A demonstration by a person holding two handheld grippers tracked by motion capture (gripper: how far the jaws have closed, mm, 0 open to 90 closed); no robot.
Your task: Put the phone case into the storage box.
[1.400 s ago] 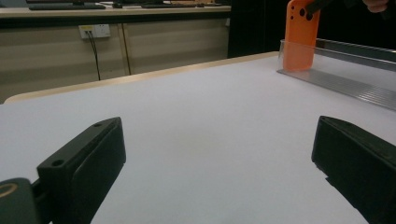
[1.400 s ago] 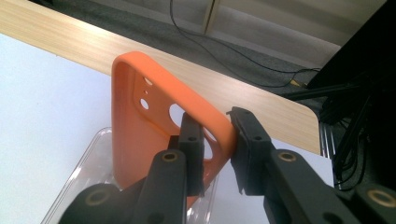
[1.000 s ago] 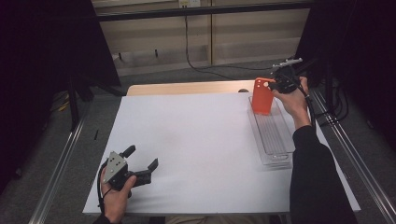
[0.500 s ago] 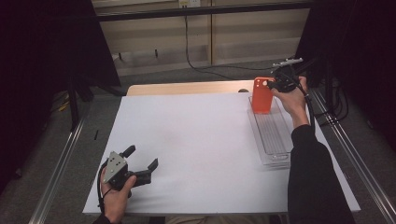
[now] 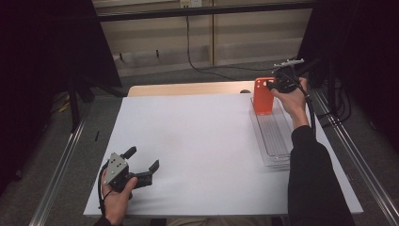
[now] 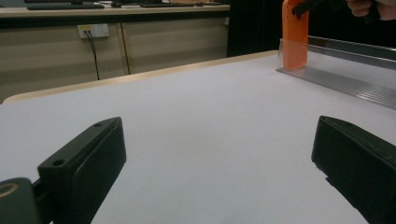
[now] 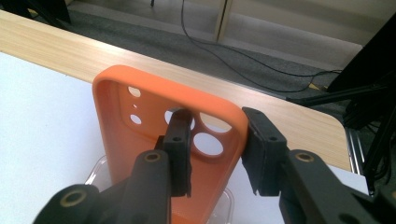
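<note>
High view: an orange phone case (image 5: 263, 96) is being kept upright at the far end of a clear tray (image 5: 273, 141), which is lying along the right edge of the white table (image 5: 202, 146), its far end near the far right corner. The right gripper (image 5: 272, 85) is being held at the case's upper right edge by the right hand (image 5: 294, 96); its jaws have just been opening, with the case edge between them. The left gripper (image 5: 141, 160) is being rested near the near left corner of the table in the left hand (image 5: 116, 197), jaws spread wide with nothing between them, well apart from the tray. Left gripper view: both black jaws are being shown wide apart over bare white table surface (image 6: 210, 116); the case (image 6: 295, 35) is being seen upright at the far right, standing in the end of the tray (image 6: 345, 70). Right gripper view: the top edge of the case (image 7: 154, 135), beside the camera cut-outs, is being straddled by the jaws, one pad inside the shell and one outside. The gap is narrow. Whether the pads are being pressed on the case or are standing just clear of it cannot be told. The case's lower end is being seen inside the tray (image 7: 100, 170).
</note>
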